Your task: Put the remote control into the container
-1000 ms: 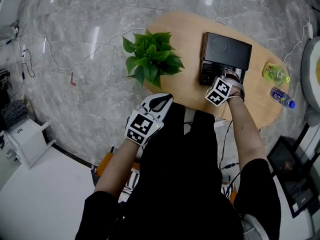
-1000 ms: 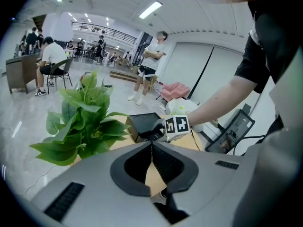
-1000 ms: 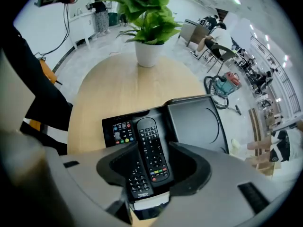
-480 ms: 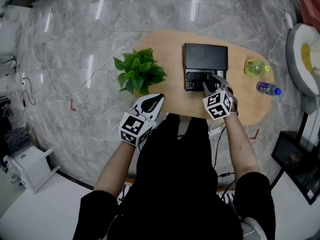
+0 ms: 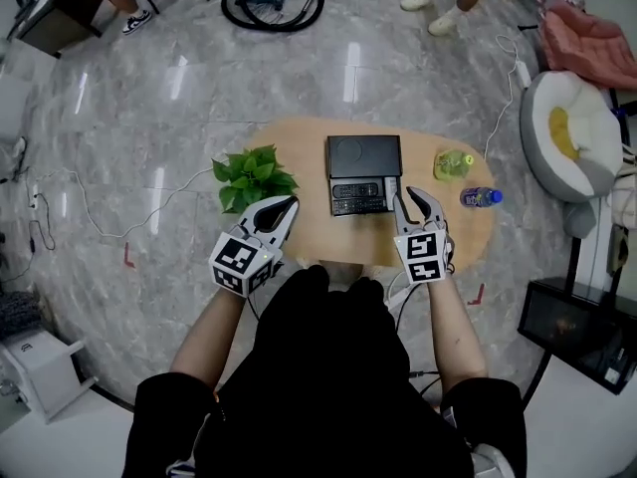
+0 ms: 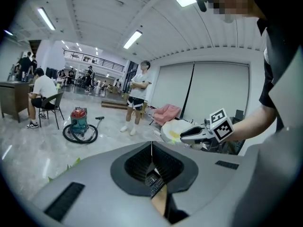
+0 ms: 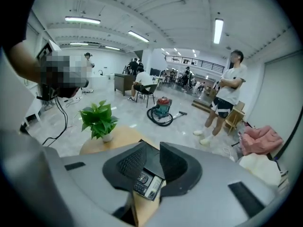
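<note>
While the remote control appears to lie in the near half of the black container on the oval wooden table, both grippers hover over the table's near edge, apart from everything on it. The left gripper has its tongs pressed together on nothing; the right gripper shows a narrow gap, its jaws having just been closing with nothing between them. The remote looks like a light, stiff, smooth plastic slab, probably best pinched across its narrow width near the middle. Room is tight against the container's walls but open elsewhere: a potted plant stands left of the container, two bottles stand to its right, and bare tabletop runs along the near edge.
</note>
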`<act>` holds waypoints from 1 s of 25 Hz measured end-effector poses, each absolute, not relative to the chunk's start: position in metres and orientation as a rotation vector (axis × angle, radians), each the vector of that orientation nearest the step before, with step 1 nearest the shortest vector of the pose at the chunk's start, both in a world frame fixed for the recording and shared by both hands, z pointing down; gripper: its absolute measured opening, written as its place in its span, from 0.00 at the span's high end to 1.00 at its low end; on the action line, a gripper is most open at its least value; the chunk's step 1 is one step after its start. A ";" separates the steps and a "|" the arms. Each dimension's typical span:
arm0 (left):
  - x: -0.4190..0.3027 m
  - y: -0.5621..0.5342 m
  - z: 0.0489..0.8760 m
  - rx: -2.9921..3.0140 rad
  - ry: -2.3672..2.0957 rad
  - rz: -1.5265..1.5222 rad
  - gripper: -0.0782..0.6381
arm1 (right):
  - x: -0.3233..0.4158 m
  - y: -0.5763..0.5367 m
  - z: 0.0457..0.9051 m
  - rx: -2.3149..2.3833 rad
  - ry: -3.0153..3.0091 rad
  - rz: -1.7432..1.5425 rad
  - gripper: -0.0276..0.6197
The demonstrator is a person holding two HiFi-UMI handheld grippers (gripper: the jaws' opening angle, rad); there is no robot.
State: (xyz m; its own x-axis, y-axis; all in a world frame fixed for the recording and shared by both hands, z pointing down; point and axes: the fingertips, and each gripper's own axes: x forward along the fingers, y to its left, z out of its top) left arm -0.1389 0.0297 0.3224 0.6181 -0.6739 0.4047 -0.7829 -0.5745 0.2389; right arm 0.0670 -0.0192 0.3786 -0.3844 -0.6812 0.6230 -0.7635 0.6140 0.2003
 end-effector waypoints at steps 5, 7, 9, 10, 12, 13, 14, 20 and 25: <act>-0.119 0.023 0.290 2.455 -1.274 0.280 0.88 | 0.100 -0.013 0.321 1.237 -2.266 0.164 0.84; -0.111 0.022 0.279 2.459 -1.315 0.262 0.88 | 0.111 -0.012 0.303 1.265 -2.315 0.181 0.85; -0.102 0.023 0.269 2.464 -1.356 0.246 0.88 | 0.123 -0.011 0.285 1.309 -2.372 0.200 0.87; -0.098 0.024 0.264 2.466 -1.376 0.235 0.88 | 0.130 -0.010 0.276 1.334 -2.402 0.208 0.89; -0.089 0.027 0.255 2.466 -1.414 0.210 0.88 | 0.144 -0.009 0.261 1.378 -2.449 0.222 0.92; -0.086 0.029 0.252 2.464 -1.430 0.197 0.88 | 0.151 -0.007 0.255 1.399 -2.470 0.231 0.93; -0.082 0.031 0.248 2.462 -1.445 0.182 0.88 | 0.157 -0.005 0.249 1.420 -2.495 0.242 0.94; -0.069 0.035 0.214 2.512 -1.496 0.110 0.88 | 0.176 0.005 0.217 1.484 -2.625 0.256 0.94; -0.068 0.035 0.214 2.478 -1.517 0.052 0.88 | 0.168 0.000 0.210 1.459 -2.638 0.181 0.94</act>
State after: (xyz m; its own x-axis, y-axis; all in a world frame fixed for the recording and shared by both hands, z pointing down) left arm -0.0676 0.0351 0.2144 0.4619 -0.8738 0.1519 -0.8822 -0.4350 0.1803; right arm 0.1681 0.0000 0.2095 -0.5276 -0.8336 0.1635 -0.8481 0.5278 -0.0459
